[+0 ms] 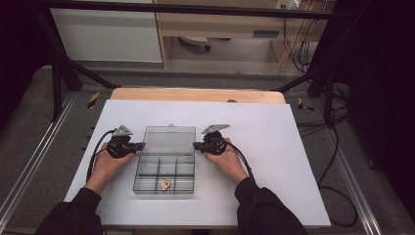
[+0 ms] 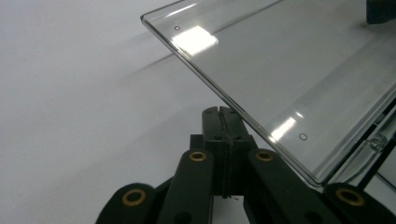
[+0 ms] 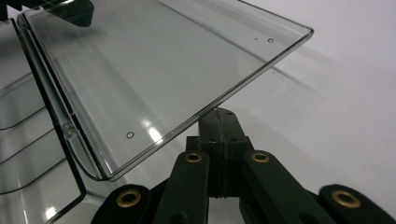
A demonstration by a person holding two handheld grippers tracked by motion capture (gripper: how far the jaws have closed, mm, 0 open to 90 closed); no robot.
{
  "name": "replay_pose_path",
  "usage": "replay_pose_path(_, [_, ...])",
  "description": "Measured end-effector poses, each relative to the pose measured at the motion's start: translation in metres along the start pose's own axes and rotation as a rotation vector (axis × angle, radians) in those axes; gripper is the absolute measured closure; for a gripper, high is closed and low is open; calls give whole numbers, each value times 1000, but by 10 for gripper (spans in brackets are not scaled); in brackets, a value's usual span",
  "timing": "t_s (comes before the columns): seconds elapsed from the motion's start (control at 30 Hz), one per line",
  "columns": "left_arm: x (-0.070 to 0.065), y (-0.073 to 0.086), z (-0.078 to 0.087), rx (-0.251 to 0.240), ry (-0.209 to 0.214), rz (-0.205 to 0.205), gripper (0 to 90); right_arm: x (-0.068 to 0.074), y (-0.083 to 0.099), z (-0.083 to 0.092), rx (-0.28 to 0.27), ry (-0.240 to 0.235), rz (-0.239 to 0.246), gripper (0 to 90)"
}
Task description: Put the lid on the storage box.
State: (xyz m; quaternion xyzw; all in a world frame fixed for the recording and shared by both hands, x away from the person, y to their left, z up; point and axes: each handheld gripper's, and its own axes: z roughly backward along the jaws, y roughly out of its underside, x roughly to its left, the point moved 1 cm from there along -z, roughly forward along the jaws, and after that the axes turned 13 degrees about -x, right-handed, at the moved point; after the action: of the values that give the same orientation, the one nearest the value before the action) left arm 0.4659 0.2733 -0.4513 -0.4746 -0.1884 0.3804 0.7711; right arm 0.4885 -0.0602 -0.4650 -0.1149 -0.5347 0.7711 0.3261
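A clear plastic compartment box (image 1: 147, 172) sits mid-table with its lid (image 1: 169, 139) swung up and back. A small orange-pink piece (image 1: 165, 184) lies in a front compartment. My left gripper (image 1: 140, 146) is at the lid's left side, my right gripper (image 1: 196, 145) at its right side. In the left gripper view the left gripper (image 2: 223, 113) has its jaws pressed together, nothing between them, and the lid's (image 2: 289, 70) edge crosses just above the tips. The right gripper (image 3: 219, 115) is likewise shut and empty under the lid's (image 3: 159, 70) opposite edge. Whether the tips touch the lid I cannot tell.
A white sheet (image 1: 274, 147) covers the wooden table (image 1: 195, 94). Black frame posts (image 1: 58, 83) stand at the back left and right. Cables (image 1: 337, 161) trail on the floor to the right. The box's dividers (image 3: 28, 140) show in the right gripper view.
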Motion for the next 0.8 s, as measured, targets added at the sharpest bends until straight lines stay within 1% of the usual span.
replay_pose_path(0.07, [0,-1,1,-9,-2,1,900,0,-1,2,-12,-2,-5,900])
replay_pose_path(0.17, [-1,-2,1,-17,1,5,900,0,-3,4,-19,-3,2,900])
replay_pose_path(0.4, [-1,-4,4,-33,7,-4,900,1,-7,7,-34,-6,13,900])
replay_pose_path(0.47, [-1,-4,5,-37,8,-2,900,1,-7,8,-35,-7,9,900])
replay_pose_path(0.8, [-2,-6,8,-53,9,-5,900,2,-12,10,-45,-10,29,900])
